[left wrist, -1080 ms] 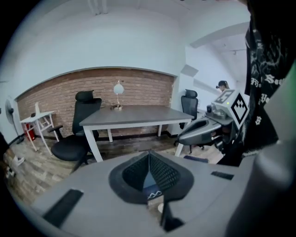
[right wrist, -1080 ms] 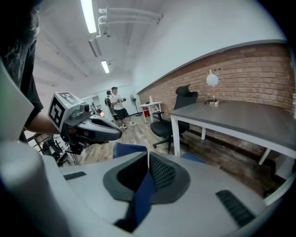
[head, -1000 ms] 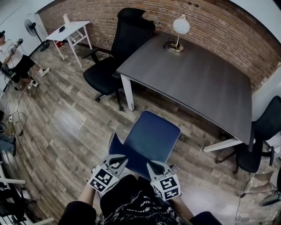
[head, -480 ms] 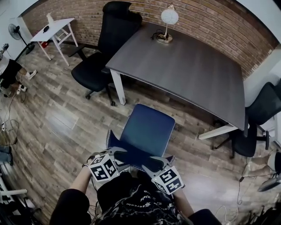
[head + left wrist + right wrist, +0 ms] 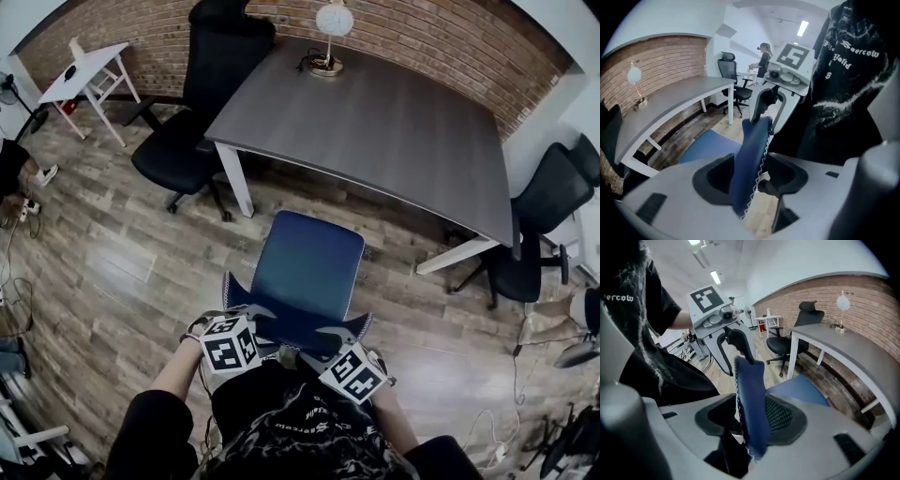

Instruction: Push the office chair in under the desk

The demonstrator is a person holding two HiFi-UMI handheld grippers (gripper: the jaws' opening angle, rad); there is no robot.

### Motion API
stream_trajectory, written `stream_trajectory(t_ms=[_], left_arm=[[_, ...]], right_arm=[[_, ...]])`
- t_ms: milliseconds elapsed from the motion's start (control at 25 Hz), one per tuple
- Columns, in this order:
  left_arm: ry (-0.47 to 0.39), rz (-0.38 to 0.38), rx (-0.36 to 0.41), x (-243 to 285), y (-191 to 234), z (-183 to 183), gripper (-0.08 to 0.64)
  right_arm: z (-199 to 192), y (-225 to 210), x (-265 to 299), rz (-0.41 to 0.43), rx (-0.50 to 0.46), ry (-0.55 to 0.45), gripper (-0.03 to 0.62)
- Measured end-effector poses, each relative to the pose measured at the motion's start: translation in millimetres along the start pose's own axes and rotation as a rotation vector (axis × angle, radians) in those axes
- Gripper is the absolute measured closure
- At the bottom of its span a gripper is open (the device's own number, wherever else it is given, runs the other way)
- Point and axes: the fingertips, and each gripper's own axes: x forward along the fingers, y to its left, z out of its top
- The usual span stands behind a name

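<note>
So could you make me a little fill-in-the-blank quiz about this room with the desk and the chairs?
1. The chair right in front of the person has a ___ seat.
2. On the far end of the grey desk stands a ___ with a round white shade.
3. The wall behind the desk is made of ___.
4. The tall office chair at the desk's left end is ___.

Missing words: blue; lamp; brick; black.

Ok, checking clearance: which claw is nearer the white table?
Left. The left claw is at the chair back's end toward the table; the right claw, at its far end. Both have just been opening, the back between their jaws.
</note>
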Motion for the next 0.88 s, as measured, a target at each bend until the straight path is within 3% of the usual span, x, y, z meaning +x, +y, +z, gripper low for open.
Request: stream_trajectory(t_ms=[160, 480, 880], left_arm=[[0.036, -0.026, 0.032, 8, -1, -7, 0.333], [0.153, -0.072, 0.116, 30, -8, -36, 0.326], [0.205, -0.022, 0.17, 53, 2, -47, 0.36]], right_arm=[[-13, -1, 10, -0.018, -0.077, 0.093, 0.39], [-25, 6, 24, -0.003, -0.119, 0.177, 0.385], [-40, -3, 43, -0.027, -0.119, 0.213, 0.394]])
